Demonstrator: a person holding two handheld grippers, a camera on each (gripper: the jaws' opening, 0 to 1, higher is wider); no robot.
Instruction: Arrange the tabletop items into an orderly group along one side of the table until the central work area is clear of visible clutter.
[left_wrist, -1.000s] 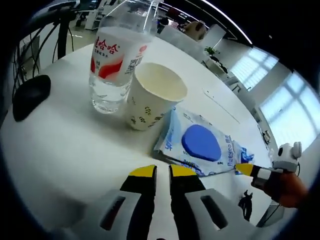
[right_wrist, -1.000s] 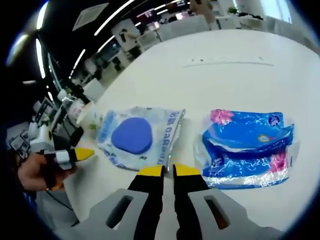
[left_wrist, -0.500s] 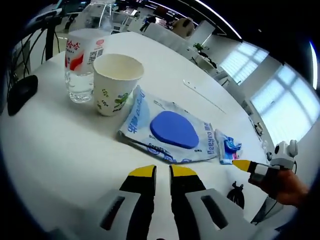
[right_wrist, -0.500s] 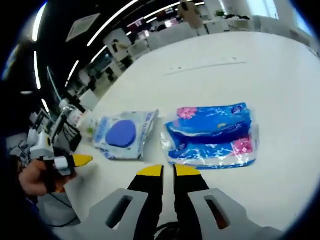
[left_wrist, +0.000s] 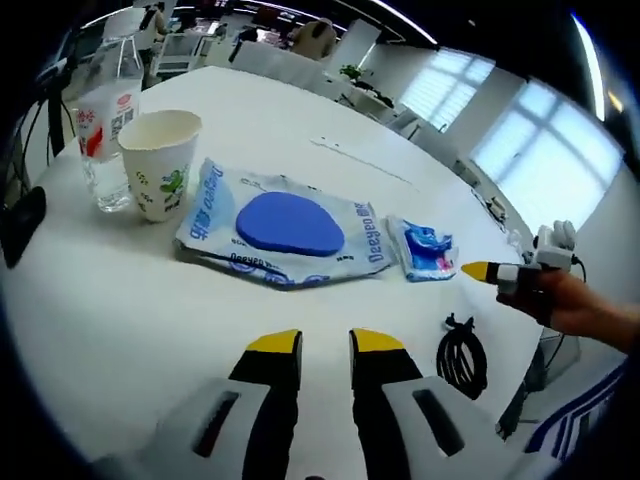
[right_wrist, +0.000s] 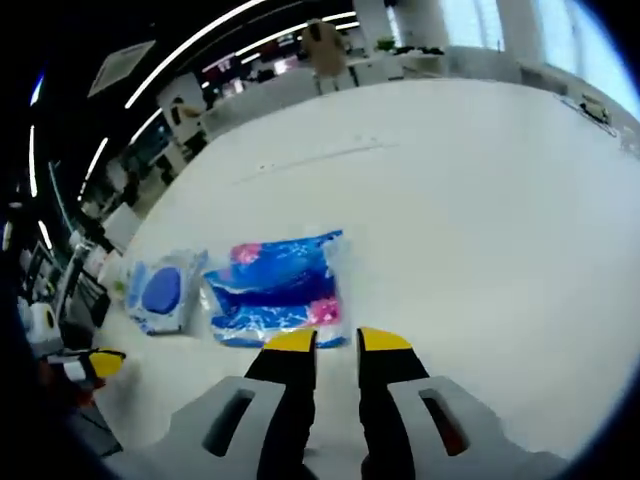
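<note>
Lying in a row near one edge of the white table (left_wrist: 120, 330) are a water bottle (left_wrist: 103, 120), an empty paper cup (left_wrist: 160, 160), a wipes pack (left_wrist: 285, 228), a blue tissue pack (right_wrist: 280, 290) and, nearer, a coiled black cable (left_wrist: 462, 355), both the left gripper (left_wrist: 324, 343) and right gripper (right_wrist: 336, 341) hovering with jaws slightly apart, holding nothing.

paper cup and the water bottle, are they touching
Cannot tell. In the left gripper view the paper cup overlaps the water bottle behind it, so neither a gap nor contact shows plainly.
</note>
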